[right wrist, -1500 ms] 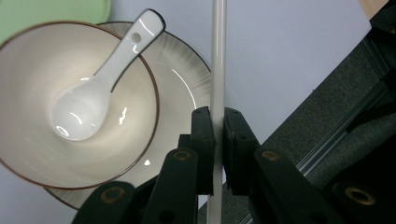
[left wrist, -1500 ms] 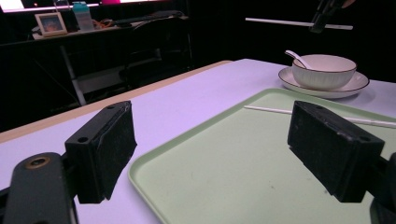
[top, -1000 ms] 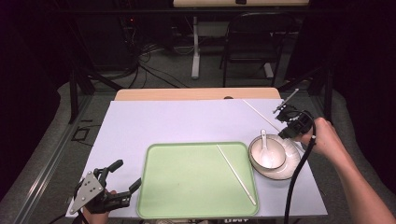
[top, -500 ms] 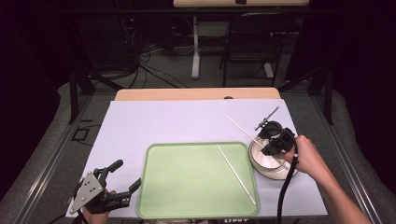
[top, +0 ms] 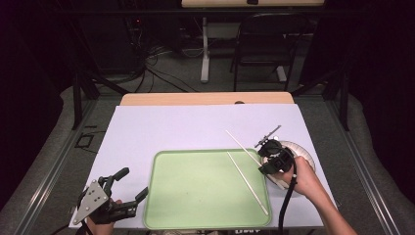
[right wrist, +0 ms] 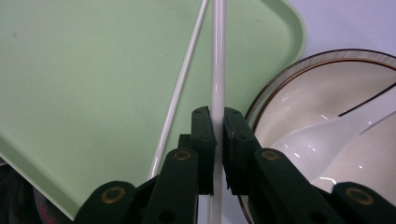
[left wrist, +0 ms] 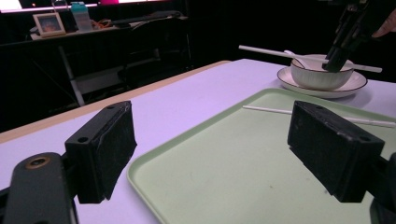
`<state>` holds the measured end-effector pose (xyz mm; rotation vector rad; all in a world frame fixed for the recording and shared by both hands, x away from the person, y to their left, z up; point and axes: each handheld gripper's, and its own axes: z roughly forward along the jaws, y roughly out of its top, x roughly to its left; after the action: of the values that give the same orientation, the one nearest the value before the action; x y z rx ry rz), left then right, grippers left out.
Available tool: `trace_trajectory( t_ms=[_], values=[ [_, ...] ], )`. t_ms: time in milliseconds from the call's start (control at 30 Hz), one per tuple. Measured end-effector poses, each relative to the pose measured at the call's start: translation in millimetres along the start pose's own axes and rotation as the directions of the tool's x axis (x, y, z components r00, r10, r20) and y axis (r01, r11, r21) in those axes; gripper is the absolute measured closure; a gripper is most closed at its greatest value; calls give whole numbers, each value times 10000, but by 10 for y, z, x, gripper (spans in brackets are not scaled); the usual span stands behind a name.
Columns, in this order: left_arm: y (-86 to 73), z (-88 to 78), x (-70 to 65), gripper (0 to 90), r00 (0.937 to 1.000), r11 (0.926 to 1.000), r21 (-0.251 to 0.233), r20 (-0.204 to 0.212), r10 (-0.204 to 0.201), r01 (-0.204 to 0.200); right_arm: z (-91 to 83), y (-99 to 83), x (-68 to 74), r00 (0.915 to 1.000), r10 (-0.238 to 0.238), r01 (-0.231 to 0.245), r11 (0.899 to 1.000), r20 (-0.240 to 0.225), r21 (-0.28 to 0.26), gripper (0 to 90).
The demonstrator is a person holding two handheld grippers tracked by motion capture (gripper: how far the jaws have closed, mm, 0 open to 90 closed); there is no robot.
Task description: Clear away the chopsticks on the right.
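While right gripper [top: 258, 155] is clamping white chopstick [top: 242, 146] in high view, second chopstick [top: 247, 182] is lying just left of it on green tray [top: 195, 191]; left gripper [top: 131, 188] is resting wide, holding nothing.
Left gripper view: jaws gaping over tray edge [left wrist: 154, 161], bowl [left wrist: 320, 74] far ahead.
Right gripper view: jaws pinching chopstick [right wrist: 217, 70], bowl [right wrist: 336, 116] sitting right.

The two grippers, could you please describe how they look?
Both are black. The left gripper carries a grey three-cornered plate and broad, blocky jaw pads. The right gripper has slim pads, brass-coloured rivets and a black cable. No sleeves show.
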<state>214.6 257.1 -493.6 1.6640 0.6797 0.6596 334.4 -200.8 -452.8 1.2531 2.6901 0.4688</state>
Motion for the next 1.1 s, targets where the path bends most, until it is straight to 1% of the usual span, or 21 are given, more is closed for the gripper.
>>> trace_trajectory(
  t_ms=[67,133,200,233,267,300,333,367,433,467,533,567,667,733,767,800,833,867,900,1033,1100],
  values=[
    [0,-1,0,152,10000,10000,6,-3,-4,4,14,-1,15,10000,65,-65,10000,-52,-69,838],
    [0,-2,3,152,10000,10000,10,-22,1,-1,77,-9,55,9990,377,-379,9992,-227,-115,838],
    [0,0,2,152,10000,10000,22,-21,1,-1,106,-19,70,9987,412,-415,9991,-307,-94,838],
    [0,4,-1,152,10000,10000,50,-1,9,-9,147,-31,90,9970,670,-674,9977,-393,-93,838],
    [0,4,-1,152,10000,10000,50,-1,9,-9,175,-38,96,9969,706,-708,9975,-344,-60,838],
    [0,3,-2,152,10000,10000,24,-25,-2,2,197,-44,99,9950,861,-867,9962,-497,-104,838],
    [0,1,-1,152,10000,10000,27,-25,-1,1,227,-52,105,9938,982,-989,9950,-514,-115,838],
    [0,2,-2,152,10000,10000,26,-40,-6,6,260,-61,113,9935,982,-988,9951,-567,-85,838],
    [1,3,-3,152,10000,10000,12,-32,-3,3,329,-78,154,9904,1192,-1194,9928,-696,10,838],
    [1,6,-1,152,10000,10000,21,1,14,-14,370,-89,171,9881,1313,-1320,9912,-805,-35,838],
    [1,6,-2,152,10000,10000,46,15,18,-18,399,-96,175,9876,1328,-1334,9911,-833,-12,838],
    [1,6,-2,152,10000,10000,54,22,21,-22,450,-96,189,9852,1460,-1452,9893,-895,155,838],
    [1,1,-1,152,10000,10000,23,-27,9,-9,529,-87,193,9825,1648,-1644,9863,-866,118,837],
    [1,3,-2,152,10000,10000,19,-42,-3,3,547,-84,191,9832,1648,-1639,9863,-787,178,837],
    [0,5,-2,152,10000,10000,36,1,4,-4,599,-96,176,9822,1751,-1731,9843,-685,343,836],
    [0,5,-5,152,10000,10000,83,15,26,-26,640,-109,171,9822,1762,-1740,9840,-656,384,836],
    [1,1,-4,152,10000,10000,38,-5,33,-33,666,-120,168,9800,1897,-1875,9814,-608,413,836],
    [1,1,-4,152,10000,10000,38,-5,33,-33,666,-120,168,9800,1897,-1875,9814,-608,413,836],
    [0,1,-2,152,10000,10000,14,-26,-10,10,692,-126,167,9793,1963,-1933,9794,-500,580,835],
    [1,8,-8,152,10000,10000,84,18,12,-12,724,-152,186,9771,2054,-2022,9777,-563,569,833],
    [0,-2,-2,152,10000,10000,-3,-2,-14,14,723,-159,196,9765,2067,-2036,9776,-610,525,809]
  ],
)
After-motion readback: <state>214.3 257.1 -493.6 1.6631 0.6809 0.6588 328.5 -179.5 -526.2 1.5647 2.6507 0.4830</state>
